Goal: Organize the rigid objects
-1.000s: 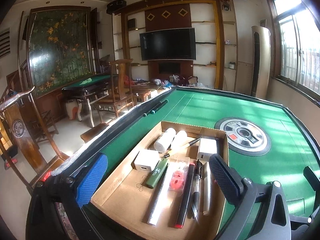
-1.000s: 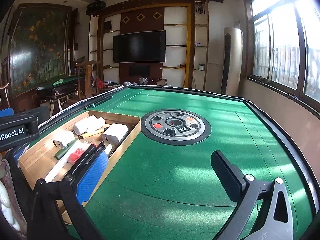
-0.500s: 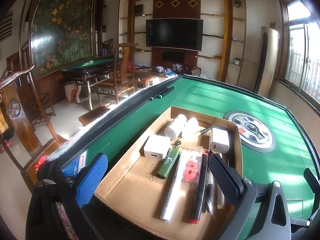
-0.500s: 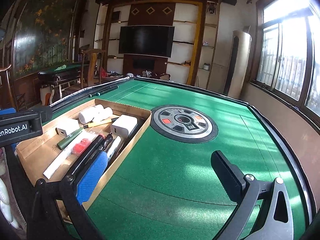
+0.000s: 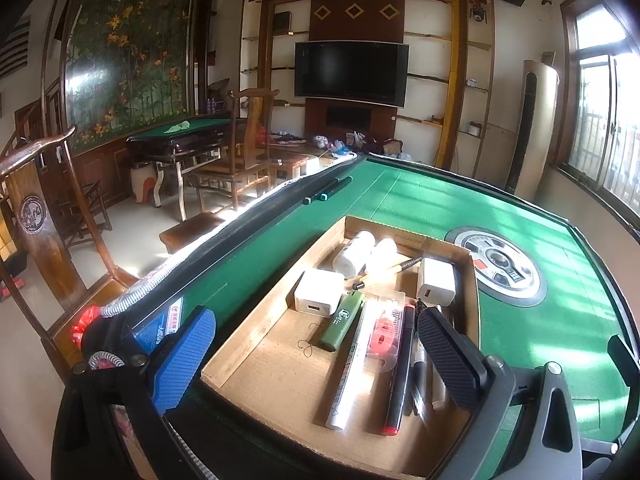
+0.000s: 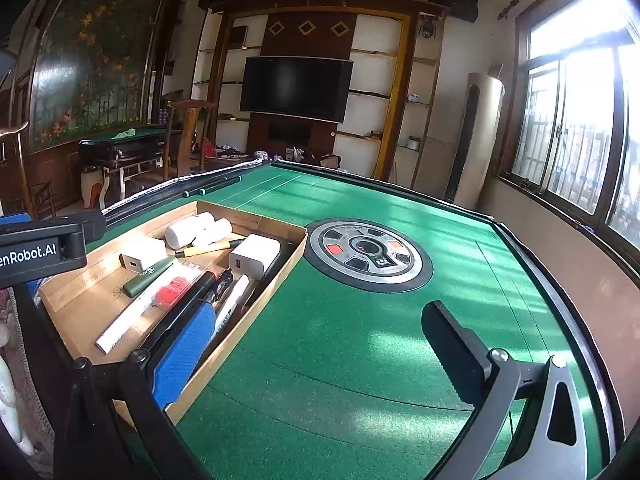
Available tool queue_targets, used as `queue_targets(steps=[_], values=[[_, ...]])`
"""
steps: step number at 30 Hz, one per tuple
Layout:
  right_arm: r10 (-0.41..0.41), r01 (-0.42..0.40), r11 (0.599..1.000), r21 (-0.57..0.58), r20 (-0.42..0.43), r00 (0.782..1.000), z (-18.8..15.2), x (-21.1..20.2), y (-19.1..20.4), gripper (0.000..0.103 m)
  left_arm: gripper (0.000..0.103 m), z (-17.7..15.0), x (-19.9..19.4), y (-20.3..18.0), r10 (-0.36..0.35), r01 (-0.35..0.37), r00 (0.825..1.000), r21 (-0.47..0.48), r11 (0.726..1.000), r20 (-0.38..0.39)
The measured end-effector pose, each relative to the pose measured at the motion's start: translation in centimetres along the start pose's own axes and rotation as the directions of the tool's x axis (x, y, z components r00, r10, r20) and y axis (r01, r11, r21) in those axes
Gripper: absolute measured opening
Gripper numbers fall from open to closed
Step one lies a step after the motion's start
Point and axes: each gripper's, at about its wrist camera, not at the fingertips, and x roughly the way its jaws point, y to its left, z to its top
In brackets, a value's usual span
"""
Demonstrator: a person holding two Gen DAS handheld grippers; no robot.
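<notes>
While you held both claws spread and empty, the cardboard tray (image 5: 256,320) sat on the green surface (image 6: 360,340) under your left claw (image 5: 316,354) and to the left of your right claw (image 6: 320,354), holding pens, chargers and rolls.

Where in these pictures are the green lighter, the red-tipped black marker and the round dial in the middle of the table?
green lighter (image 5: 341,321), left wrist view, middle of its body.
red-tipped black marker (image 5: 401,368), left wrist view, middle of its barrel.
round dial (image 6: 370,253), right wrist view, its centre hub.
</notes>
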Motion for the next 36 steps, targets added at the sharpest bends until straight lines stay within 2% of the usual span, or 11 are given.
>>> queue_targets(steps=[4,7,9,13,14,16,18,19,24,29,36], values=[[-0.005,0.005,1.0,0.009,0.02,1.0,0.1,-0.9,-0.5,0.103,0.102,0.1,-2.4,-0.6,0.05,-0.052,0.994,0.021,0.998,0.102],[-0.007,0.006,1.0,0.014,0.037,0.999,0.2,-1.7,-0.8,0.103,0.102,0.2,-5.1,-1.0,0.079,-0.088,0.972,0.028,0.996,0.223],[-0.007,0.006,1.0,0.019,0.051,0.999,0.3,-2.2,-1.0,0.103,0.102,0.2,-7.6,-0.9,0.073,-0.08,0.944,0.009,0.997,0.321],[-0.014,0.011,0.999,0.035,0.096,0.995,0.6,-3.5,-1.6,0.103,0.102,-0.3,-12.1,0.1,0.06,-0.029,0.865,-0.069,0.997,0.499],[-0.016,0.012,0.999,0.039,0.105,0.994,0.7,-3.8,-1.8,0.103,0.102,-0.2,-12.6,0.0,0.065,-0.028,0.855,-0.079,0.996,0.514],[-0.023,0.018,0.999,0.045,0.121,0.992,0.8,-4.4,-2.1,0.103,0.102,0.6,-12.5,-0.8,0.049,-0.038,0.882,-0.034,0.999,0.468],[-0.028,0.021,0.998,0.055,0.126,0.992,0.8,-4.6,-2.4,0.103,0.102,1.5,-11.6,-1.5,-0.052,0.034,0.927,0.054,0.998,0.372],[-0.028,0.021,0.998,0.062,0.129,0.991,0.8,-4.6,-2.6,0.103,0.102,1.7,-11.0,-1.6,-0.088,0.071,0.939,0.063,0.995,0.332],[-0.051,0.035,0.994,0.103,0.163,0.985,0.5,-5.3,-3.5,0.103,0.102,1.4,-8.7,-1.5,-0.071,0.067,0.963,0.025,0.997,0.26],[-0.029,0.021,0.997,0.076,0.111,0.993,0.3,-4.1,-3.1,0.103,0.102,1.2,-6.1,-1.1,-0.067,0.07,0.983,-0.011,0.997,0.171],[0.009,-0.008,1.0,-0.015,0.083,0.996,-0.1,-3.4,-0.8,0.103,0.102,0.2,-3.4,-0.8,-0.014,0.016,0.996,-0.03,0.999,0.087]])
